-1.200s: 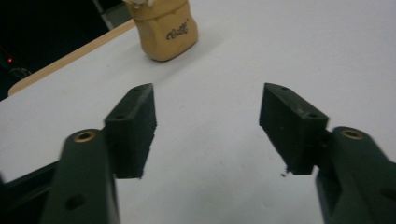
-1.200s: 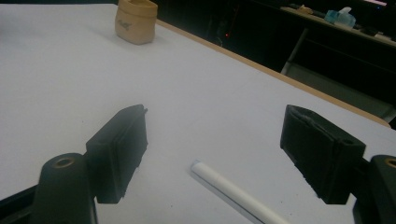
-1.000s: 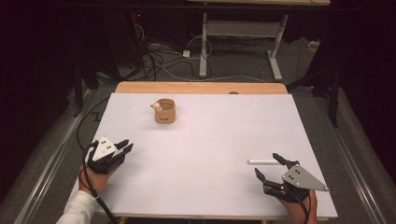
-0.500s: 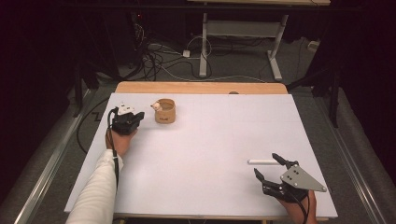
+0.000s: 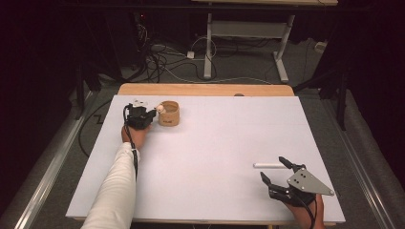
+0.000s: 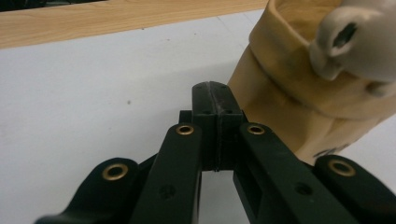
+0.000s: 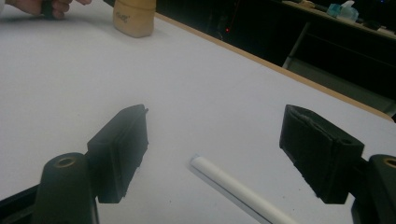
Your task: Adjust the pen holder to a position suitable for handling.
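A tan wooden cup (image 5: 168,113) stands at the far left of the white table top, with a small white piece (image 5: 161,109) resting on its rim. My left gripper (image 5: 152,113) lies just left of the cup, its jaws shut with nothing between them; in the left gripper view the closed tips (image 6: 216,95) sit beside the cup's wall (image 6: 299,107), below the white piece (image 6: 359,39). My right gripper (image 5: 272,167) stands open at the near right. A thin white stick (image 5: 269,165) lies flat in front of it, and in the right gripper view this stick (image 7: 238,191) lies between the open jaws.
The white sheet (image 5: 215,143) covers the table, with a wooden strip (image 5: 205,89) along its far edge. Cables and a desk frame (image 5: 248,43) lie on the dark floor beyond. The cup (image 7: 134,17) and the person's left hand (image 7: 46,5) appear far off in the right gripper view.
The left hand has travelled from the near left corner to the cup at the far left, and its jaws have closed. The right gripper and the stick have stayed put.
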Action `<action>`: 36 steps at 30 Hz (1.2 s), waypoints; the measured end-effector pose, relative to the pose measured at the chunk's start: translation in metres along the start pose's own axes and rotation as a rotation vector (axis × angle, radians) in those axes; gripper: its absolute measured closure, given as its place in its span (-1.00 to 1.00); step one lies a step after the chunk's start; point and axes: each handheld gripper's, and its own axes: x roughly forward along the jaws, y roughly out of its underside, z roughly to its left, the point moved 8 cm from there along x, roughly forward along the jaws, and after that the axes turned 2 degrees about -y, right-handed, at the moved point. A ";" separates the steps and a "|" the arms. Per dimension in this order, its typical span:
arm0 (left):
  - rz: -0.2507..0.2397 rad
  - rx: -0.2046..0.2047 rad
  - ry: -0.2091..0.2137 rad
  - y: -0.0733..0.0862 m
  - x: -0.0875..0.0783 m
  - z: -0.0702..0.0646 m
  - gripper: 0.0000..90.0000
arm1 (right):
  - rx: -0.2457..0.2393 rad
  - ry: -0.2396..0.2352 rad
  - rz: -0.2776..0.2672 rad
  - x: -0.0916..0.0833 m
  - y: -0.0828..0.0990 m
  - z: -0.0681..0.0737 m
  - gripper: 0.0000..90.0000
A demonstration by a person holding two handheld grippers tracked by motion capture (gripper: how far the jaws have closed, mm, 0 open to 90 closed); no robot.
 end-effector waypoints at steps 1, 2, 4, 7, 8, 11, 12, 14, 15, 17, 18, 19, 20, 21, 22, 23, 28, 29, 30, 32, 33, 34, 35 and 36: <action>-0.001 -0.001 -0.001 -0.001 0.002 -0.001 0.94 | 0.000 0.001 0.002 0.001 0.000 0.000 -0.47; 0.000 -0.001 -0.001 -0.003 0.003 -0.003 0.94 | -0.003 0.000 0.005 0.001 0.001 0.000 -0.48; 0.001 -0.004 -0.007 -0.004 0.007 -0.004 0.94 | -0.006 0.000 0.008 0.001 0.002 0.000 -0.47; 0.003 -0.023 -0.003 -0.005 0.009 -0.003 0.94 | -0.006 -0.001 0.004 0.001 0.002 -0.001 -0.47; 0.006 -0.023 -0.003 -0.005 0.010 -0.003 0.94 | -0.001 0.000 0.004 0.001 0.002 -0.001 -0.47; 0.010 -0.028 -0.008 -0.005 0.011 -0.003 0.94 | 0.000 -0.001 0.005 0.001 0.003 -0.002 -0.47; 0.011 -0.027 -0.009 -0.005 0.011 -0.003 0.94 | 0.000 -0.001 0.007 0.002 0.003 -0.002 -0.47; 0.014 -0.027 -0.010 -0.005 0.012 -0.003 0.94 | 0.002 -0.005 0.005 0.002 0.003 -0.002 -0.47; 0.013 -0.025 -0.015 -0.005 0.012 -0.003 0.94 | -0.002 -0.002 0.006 0.002 0.003 -0.002 -0.46; 0.012 -0.026 -0.019 -0.005 0.012 -0.003 0.94 | -0.002 -0.005 0.004 0.002 0.002 -0.002 -0.46; 0.012 -0.026 -0.019 -0.005 0.012 -0.003 0.94 | 0.001 -0.008 0.004 0.002 0.002 -0.001 -0.46; 0.015 -0.014 -0.008 -0.006 0.013 -0.005 0.94 | -0.001 -0.009 0.005 0.003 0.003 -0.001 -0.46; 0.013 -0.006 -0.006 -0.006 0.013 -0.006 0.94 | -0.002 -0.004 0.009 0.003 0.003 -0.001 -0.46; 0.014 0.002 -0.011 -0.007 0.014 -0.007 0.94 | -0.001 -0.004 0.009 0.003 0.003 -0.001 -0.46; 0.011 0.005 -0.014 -0.007 0.015 -0.008 0.94 | 0.001 -0.008 0.008 0.003 0.003 -0.001 -0.46; 0.012 0.005 -0.018 -0.008 0.016 -0.008 0.94 | -0.001 -0.006 0.009 0.003 0.003 -0.001 -0.46; 0.014 0.039 -0.008 -0.009 0.019 -0.014 0.94 | -0.001 -0.009 0.008 0.004 0.003 -0.001 -0.46; 0.009 0.042 -0.005 -0.010 0.020 -0.016 0.94 | 0.000 -0.011 0.007 0.004 0.003 -0.001 -0.46; 0.009 0.049 -0.011 -0.011 0.021 -0.016 0.94 | 0.000 -0.013 0.006 0.004 0.003 -0.001 -0.46; 0.012 0.052 -0.017 -0.011 0.022 -0.017 0.94 | -0.003 -0.012 0.010 0.005 0.004 -0.001 -0.46; 0.012 0.053 -0.015 -0.011 0.023 -0.017 0.94 | -0.003 -0.012 0.011 0.005 0.004 -0.001 -0.46; 0.011 0.055 -0.016 -0.012 0.023 -0.018 0.94 | -0.003 -0.011 0.012 0.005 0.004 -0.001 -0.46; 0.012 0.060 -0.014 -0.012 0.024 -0.020 0.94 | -0.004 -0.012 0.010 0.004 0.004 -0.001 -0.46; 0.015 0.072 -0.007 -0.012 0.024 -0.023 0.94 | -0.004 -0.013 0.010 0.004 0.004 -0.002 -0.46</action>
